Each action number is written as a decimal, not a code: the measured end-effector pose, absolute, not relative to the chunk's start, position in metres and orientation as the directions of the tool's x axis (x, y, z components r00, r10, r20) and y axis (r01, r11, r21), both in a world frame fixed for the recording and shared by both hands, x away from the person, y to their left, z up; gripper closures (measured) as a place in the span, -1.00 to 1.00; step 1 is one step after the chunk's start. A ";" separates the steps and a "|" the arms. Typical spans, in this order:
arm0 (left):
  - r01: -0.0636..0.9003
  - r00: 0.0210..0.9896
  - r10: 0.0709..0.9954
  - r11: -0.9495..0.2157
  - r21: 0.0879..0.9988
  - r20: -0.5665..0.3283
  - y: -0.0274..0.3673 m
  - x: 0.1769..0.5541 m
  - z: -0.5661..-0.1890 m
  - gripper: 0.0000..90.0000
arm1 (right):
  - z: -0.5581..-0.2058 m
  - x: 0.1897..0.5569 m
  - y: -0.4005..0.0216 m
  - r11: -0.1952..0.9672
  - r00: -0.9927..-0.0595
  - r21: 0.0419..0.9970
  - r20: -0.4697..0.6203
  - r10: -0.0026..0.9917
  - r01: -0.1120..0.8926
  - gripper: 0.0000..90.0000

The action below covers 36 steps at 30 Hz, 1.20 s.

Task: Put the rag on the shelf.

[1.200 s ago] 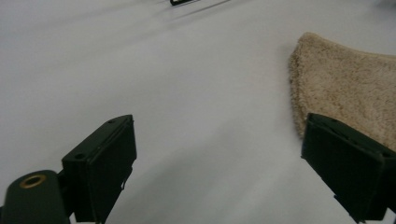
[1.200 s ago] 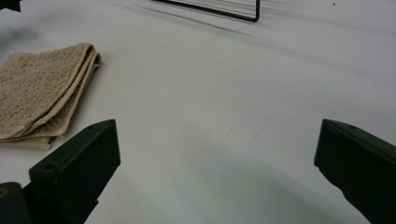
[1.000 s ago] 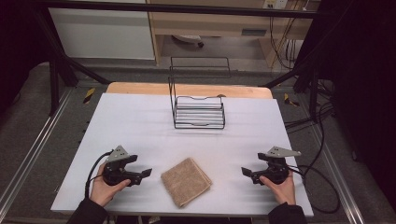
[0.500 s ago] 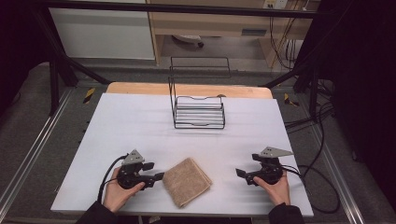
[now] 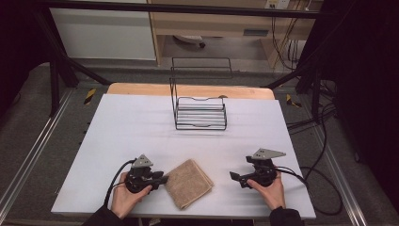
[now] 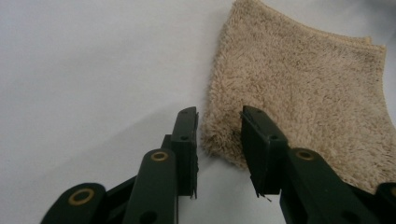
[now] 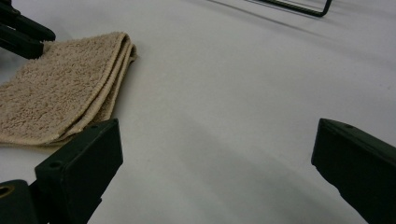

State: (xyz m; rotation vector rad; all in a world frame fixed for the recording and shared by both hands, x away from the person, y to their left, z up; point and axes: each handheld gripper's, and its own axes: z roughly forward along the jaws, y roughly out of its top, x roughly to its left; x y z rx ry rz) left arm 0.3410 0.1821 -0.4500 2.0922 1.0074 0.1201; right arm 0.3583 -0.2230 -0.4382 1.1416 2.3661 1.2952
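A folded tan towel (image 5: 188, 182) lies near the front edge of the white table (image 5: 141, 122). My left gripper (image 5: 164, 179) is at the towel's left corner. In the left gripper view, that corner of the towel (image 6: 299, 84) sits between the narrowed jaws of the left gripper (image 6: 218, 116). The jaws have just been closing, and a thin gap still shows at the left pad. My right gripper (image 5: 234, 177) rests low on the table right of the towel, jaws wide apart and empty. The right gripper (image 7: 215, 135) faces the towel (image 7: 51, 102).
A black wire rack (image 5: 200, 113) stands upright at the back middle of the table, on the white sheet in front of a strip of bare wood. Cables trail from both grippers; the right one loops off the table's right edge.
My left gripper slid right to the towel's corner and its jaws narrowed around it. My right gripper moved a little left toward the towel. The towel has not moved.
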 end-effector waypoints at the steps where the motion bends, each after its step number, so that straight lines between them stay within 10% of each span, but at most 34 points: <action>1: 0.619 0.681 0.693 -0.371 0.692 -0.237 0.182 0.341 -0.450 0.50 | -0.437 0.358 -0.220 0.315 -0.679 0.787 0.172 0.713 0.530 -0.94; 36: 0.580 0.683 0.717 -0.418 0.699 -0.139 0.169 0.331 -0.451 0.66 | -0.429 0.395 -0.098 0.400 -0.730 0.759 0.144 0.668 0.515 -0.75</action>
